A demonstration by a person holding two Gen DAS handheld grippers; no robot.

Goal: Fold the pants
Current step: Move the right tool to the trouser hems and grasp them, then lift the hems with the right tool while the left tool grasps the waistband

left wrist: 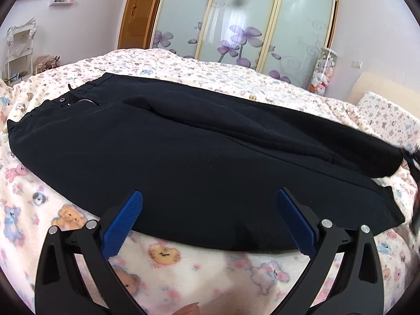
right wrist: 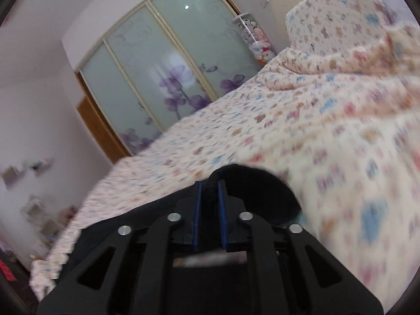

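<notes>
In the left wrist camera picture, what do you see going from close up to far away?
Left gripper → teddy-bear blanket → black pants lying flat → more of the blanket → flowery wardrobe doors.

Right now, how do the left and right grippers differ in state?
The left gripper has its jaws spread wide, holding nothing, above the near edge of the pants. The right gripper has jaws nearly closed, pinching dark pants fabric. Both have blue pads on black frames over the patterned blanket.
</notes>
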